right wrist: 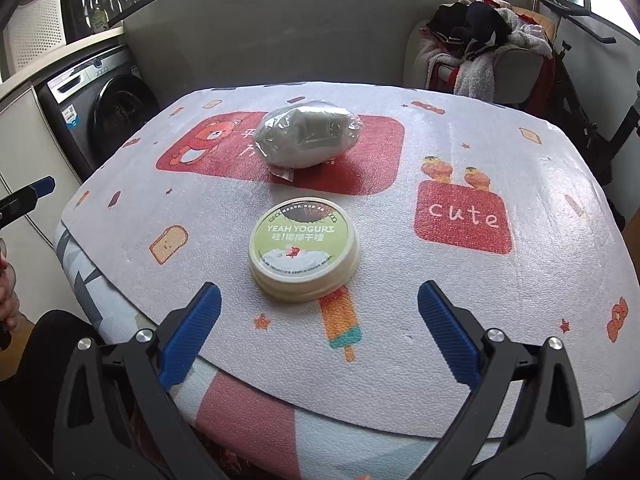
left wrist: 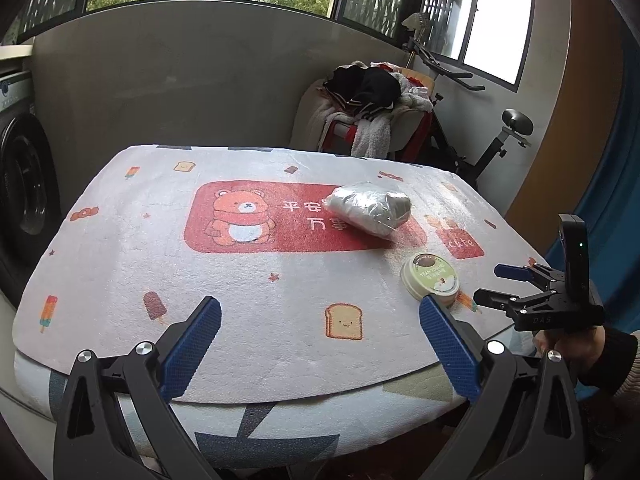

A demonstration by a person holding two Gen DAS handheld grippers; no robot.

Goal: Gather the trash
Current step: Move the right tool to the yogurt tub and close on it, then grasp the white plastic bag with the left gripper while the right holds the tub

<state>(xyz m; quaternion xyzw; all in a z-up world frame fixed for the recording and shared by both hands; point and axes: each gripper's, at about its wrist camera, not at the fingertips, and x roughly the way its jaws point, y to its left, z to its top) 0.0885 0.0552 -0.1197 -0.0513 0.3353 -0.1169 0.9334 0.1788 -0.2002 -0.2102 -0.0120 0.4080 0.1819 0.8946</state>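
Note:
A round yogurt cup (right wrist: 304, 240) with a green lid sits on the cartoon-print mat (right wrist: 500, 300), just ahead of my right gripper (right wrist: 319, 292), which is open and empty. Farther back, a crumpled clear plastic bag (right wrist: 310, 138) with grey stuff inside lies on the red bear patch. In the left wrist view my left gripper (left wrist: 320, 310) hangs open over the mat's near edge, holding nothing. The yogurt cup (left wrist: 431, 279) is beyond its right finger, and the plastic bag (left wrist: 368, 208) is farther back. The right gripper (left wrist: 494, 284) shows at the right, held by a hand.
The mat (left wrist: 120, 240) covers a rounded table. A washing machine (left wrist: 24, 184) stands to the left, also seen as washing machine (right wrist: 108, 116). Behind the table is a chair piled with clothes (left wrist: 372, 108) and an exercise bike (left wrist: 492, 148).

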